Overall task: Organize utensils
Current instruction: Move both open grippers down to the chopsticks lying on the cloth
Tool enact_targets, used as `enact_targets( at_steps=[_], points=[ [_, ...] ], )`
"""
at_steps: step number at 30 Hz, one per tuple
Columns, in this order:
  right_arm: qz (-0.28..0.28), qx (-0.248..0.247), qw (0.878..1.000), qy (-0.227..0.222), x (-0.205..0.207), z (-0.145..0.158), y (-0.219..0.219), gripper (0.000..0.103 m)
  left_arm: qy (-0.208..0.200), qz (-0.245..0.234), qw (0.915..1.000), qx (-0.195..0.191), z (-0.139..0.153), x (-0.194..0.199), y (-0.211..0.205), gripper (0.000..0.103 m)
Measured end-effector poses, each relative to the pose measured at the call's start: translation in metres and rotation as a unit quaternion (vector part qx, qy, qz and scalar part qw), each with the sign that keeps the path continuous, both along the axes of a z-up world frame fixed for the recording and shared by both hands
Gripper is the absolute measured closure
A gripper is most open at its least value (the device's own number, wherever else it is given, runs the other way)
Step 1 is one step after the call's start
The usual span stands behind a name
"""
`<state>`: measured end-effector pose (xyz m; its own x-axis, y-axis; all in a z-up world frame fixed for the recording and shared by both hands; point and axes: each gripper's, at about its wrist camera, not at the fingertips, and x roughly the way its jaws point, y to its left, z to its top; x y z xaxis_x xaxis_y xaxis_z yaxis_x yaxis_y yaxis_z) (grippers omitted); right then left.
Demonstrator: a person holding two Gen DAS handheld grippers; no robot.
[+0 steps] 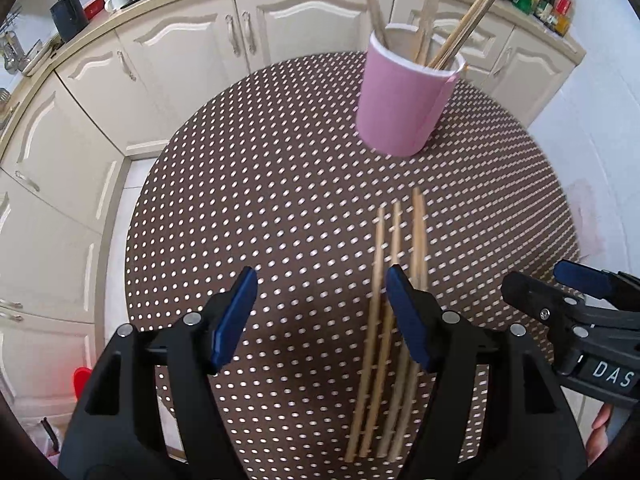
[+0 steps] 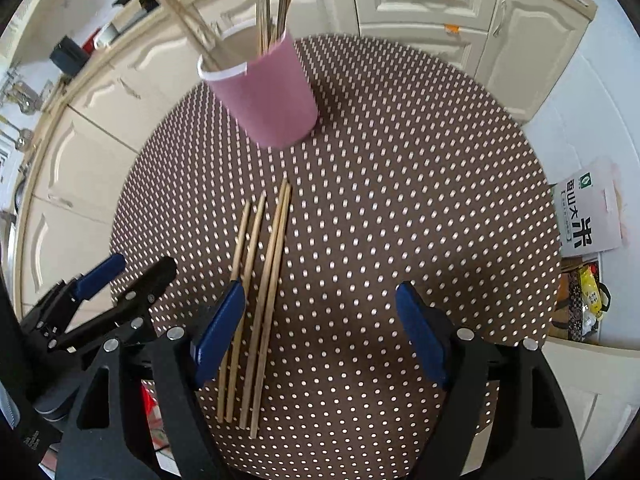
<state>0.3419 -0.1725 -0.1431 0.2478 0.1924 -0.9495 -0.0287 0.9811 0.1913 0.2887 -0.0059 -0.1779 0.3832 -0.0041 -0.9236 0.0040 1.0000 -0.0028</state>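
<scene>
Overhead, both grippers hang above four loose chopsticks (image 2: pixel 260 300) on the dotted round table (image 2: pixel 400 220).
Left gripper (image 1: pixel 320 312) and right gripper (image 2: pixel 320 332) both gape wide, holding nothing. Pink cup (image 2: pixel 268 100) beyond them already holds several sticks.

Both the left gripper (image 1: pixel 322 312) and the right gripper (image 2: pixel 320 332) are built of matte black plastic arms with triangular cut-outs, joined by round silver pivot pins. Each finger carries a flat dark-blue pad (image 1: pixel 236 320). The right gripper's body bears a cross-head screw and white letters "DAS".
</scene>
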Motion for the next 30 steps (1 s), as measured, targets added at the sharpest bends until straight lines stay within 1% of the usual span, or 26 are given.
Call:
enact_targets(
  at_steps=[3,10,16,23,30],
  points=[
    [0.002,-0.012,1.000,0.014,-0.001,-0.013,0.004,0.028,0.010,0.003,0.9999,-0.001,-0.010,-0.002,0.006,0.037],
    [0.003,-0.023,0.999,0.042,0.001,-0.038,0.009,0.028,0.032,0.014,0.9994,-0.003,-0.029,0.002,0.018,0.037],
    [0.010,-0.029,0.998,0.056,0.004,-0.053,0.018,0.029,0.049,0.007,0.9988,-0.004,-0.042,0.006,0.019,0.037],
    [0.015,-0.034,0.997,0.071,0.009,-0.066,0.031,0.029,0.056,-0.006,0.9984,-0.003,-0.051,0.008,0.022,0.037],
    [0.012,-0.035,0.995,0.088,0.014,-0.083,0.037,0.029,0.068,0.006,0.9975,-0.018,-0.062,0.009,0.030,0.036]
  ],
)
